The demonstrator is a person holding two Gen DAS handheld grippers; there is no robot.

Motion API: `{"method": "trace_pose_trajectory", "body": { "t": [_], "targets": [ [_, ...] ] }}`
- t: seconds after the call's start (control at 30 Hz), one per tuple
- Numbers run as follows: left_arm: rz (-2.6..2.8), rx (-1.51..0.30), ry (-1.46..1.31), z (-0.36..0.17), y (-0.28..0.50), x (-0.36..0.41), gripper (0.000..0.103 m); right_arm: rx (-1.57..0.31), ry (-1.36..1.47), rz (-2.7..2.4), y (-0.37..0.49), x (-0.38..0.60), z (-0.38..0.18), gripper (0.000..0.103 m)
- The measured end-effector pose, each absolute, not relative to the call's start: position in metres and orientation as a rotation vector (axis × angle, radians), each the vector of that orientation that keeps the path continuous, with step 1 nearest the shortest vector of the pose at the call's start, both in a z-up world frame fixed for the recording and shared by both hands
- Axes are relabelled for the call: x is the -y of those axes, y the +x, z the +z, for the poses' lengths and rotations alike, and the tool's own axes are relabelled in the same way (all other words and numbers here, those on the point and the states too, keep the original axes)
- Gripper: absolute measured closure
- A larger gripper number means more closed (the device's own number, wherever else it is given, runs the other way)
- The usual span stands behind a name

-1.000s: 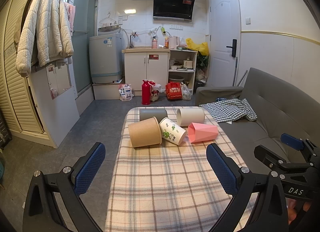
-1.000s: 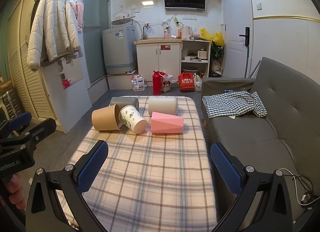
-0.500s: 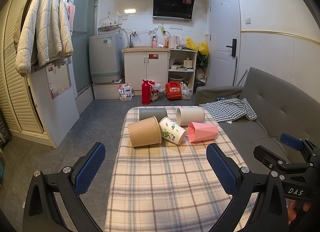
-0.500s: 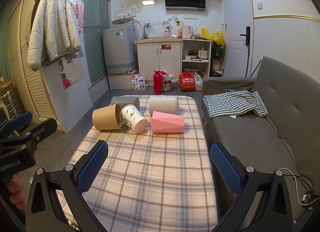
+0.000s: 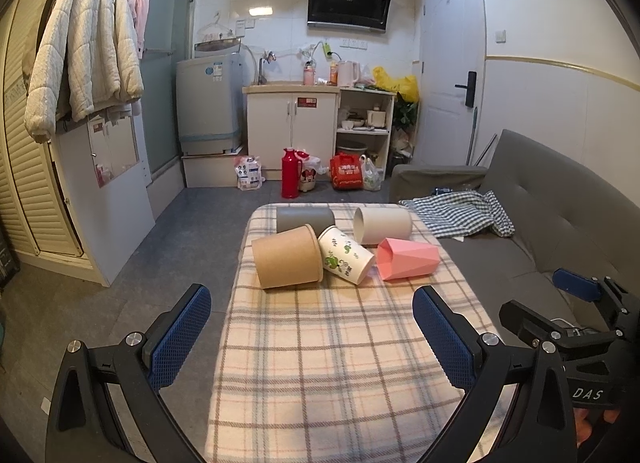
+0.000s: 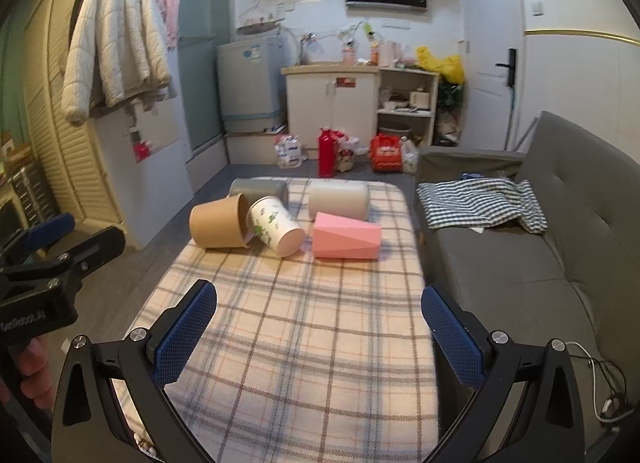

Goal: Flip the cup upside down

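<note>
Several cups lie on their sides at the far end of a plaid-covered table: a brown paper cup, a white cup with green print, a pink faceted cup, a grey cup and a beige cup. They also show in the right wrist view: brown, printed, pink, grey, beige. My left gripper is open and empty over the near table. My right gripper is open and empty, well short of the cups.
A grey sofa with a checked cloth runs along the table's right side. Grey floor lies left of the table. A red thermos and bags stand on the floor beyond, by kitchen cabinets.
The right gripper has moved forward and slightly right, so the cups look closer in its view. The left gripper has barely moved.
</note>
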State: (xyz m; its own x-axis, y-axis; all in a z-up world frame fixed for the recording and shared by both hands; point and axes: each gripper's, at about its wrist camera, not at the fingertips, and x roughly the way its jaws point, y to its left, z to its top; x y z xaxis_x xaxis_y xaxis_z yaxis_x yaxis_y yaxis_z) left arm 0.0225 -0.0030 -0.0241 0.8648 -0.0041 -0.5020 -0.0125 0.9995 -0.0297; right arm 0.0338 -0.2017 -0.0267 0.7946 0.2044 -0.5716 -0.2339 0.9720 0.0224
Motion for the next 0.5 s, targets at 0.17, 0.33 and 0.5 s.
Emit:
{"method": "trace_pose_trajectory", "body": {
  "t": [0.17,0.33,0.5],
  "targets": [
    [0.050,-0.575,-0.033,-0.035,0.047,-0.009,0.000,-0.675,-0.088,0.289,0.071,0.194,-0.038,0.000],
    [0.100,-0.638,-0.058,-0.052,0.076,-0.026,0.000,-0.739,-0.144,0.349,0.121,0.178,-0.051,0.000],
    [0.153,-0.704,-0.066,-0.073,0.111,-0.044,0.000,-0.784,-0.233,0.436,0.178,0.147,-0.067,0.001]
  ]
}}
